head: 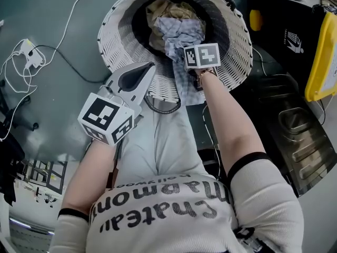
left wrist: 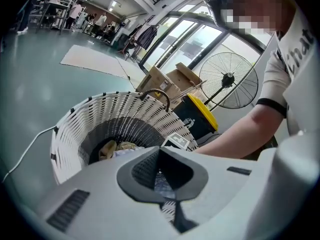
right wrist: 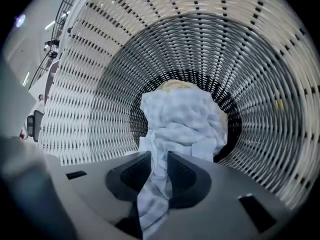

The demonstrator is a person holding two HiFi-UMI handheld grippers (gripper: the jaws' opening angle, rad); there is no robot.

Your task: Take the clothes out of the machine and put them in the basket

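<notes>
A white wicker basket point(head: 121, 30) point(left wrist: 75, 124) point(right wrist: 240, 59) stands on the floor in front of me. Beige clothes point(head: 163, 9) point(left wrist: 107, 149) lie at its bottom, and a pale blue-white cloth point(head: 181, 33) point(right wrist: 182, 119) is heaped on them. My right gripper point(head: 201, 56) point(right wrist: 159, 159) points down into the basket. Its jaws stand slightly apart, and a strip of the blue-white cloth runs up between them. A tail of that cloth trails over the near rim. My left gripper point(head: 150, 67) point(left wrist: 160, 156) hovers by the near rim, shut and empty.
A black bin with a yellow lid point(head: 321, 51) point(left wrist: 200, 116) stands right of the basket. A dark ribbed panel point(head: 295, 125) lies below it. White cables point(head: 31, 57) run across the grey floor at left. A floor fan point(left wrist: 229, 80) and cardboard boxes point(left wrist: 165, 81) stand further off.
</notes>
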